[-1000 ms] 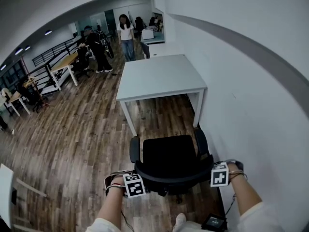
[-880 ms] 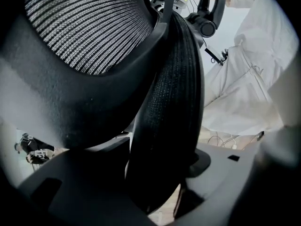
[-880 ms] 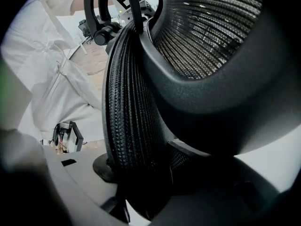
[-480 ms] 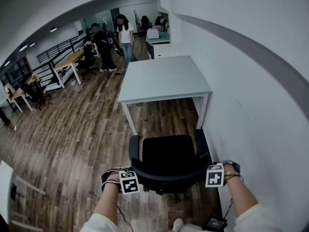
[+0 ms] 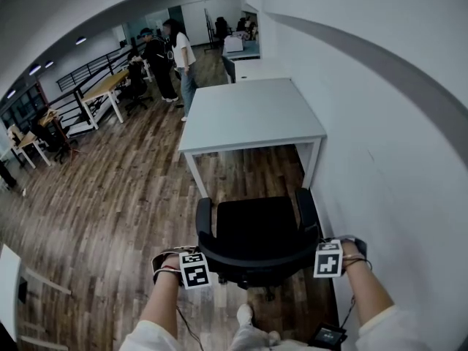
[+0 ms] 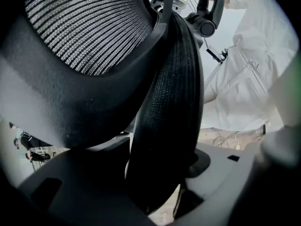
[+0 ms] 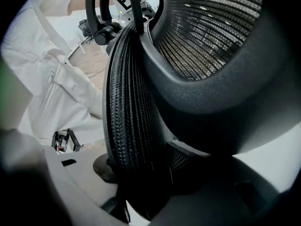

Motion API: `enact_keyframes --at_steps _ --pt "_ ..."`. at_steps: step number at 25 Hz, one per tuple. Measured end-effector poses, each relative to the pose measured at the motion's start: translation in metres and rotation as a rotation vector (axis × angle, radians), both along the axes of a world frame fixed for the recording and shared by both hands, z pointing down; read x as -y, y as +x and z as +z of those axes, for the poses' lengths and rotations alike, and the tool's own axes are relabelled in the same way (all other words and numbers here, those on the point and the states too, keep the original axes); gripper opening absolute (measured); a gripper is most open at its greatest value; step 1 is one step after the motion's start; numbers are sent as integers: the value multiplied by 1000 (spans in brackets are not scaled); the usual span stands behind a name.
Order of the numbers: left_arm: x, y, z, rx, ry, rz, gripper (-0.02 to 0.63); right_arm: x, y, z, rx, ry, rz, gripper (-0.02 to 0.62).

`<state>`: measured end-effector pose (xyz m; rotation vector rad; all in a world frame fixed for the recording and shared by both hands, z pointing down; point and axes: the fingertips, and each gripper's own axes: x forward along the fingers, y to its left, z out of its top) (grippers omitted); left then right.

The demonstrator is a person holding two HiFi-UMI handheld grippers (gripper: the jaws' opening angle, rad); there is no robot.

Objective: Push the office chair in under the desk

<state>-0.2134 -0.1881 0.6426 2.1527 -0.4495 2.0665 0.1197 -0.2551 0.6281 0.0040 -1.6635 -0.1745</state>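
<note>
Chair status: office chair (image 5: 256, 229) sits on the wood floor (image 5: 110, 218) just short of the white desk (image 5: 252, 115), seat facing it, not yet under. Left gripper (image 5: 191, 270) and right gripper (image 5: 329, 260) point down at opposite ends of the backrest (image 5: 256, 263), each with jaws spread wide, clamping its mesh rim.

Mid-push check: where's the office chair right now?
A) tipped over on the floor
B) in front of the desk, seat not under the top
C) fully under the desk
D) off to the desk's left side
B: in the head view the chair, seat wholly in view, sits short of the desk, floor showing between them.
</note>
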Motion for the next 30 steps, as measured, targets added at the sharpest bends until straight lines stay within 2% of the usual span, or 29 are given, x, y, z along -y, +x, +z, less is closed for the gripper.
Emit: enact_keyframes --at_steps 30 --pt "167 -50 6 2 16 68 264 139 -37 11 -33 -25 100 236"
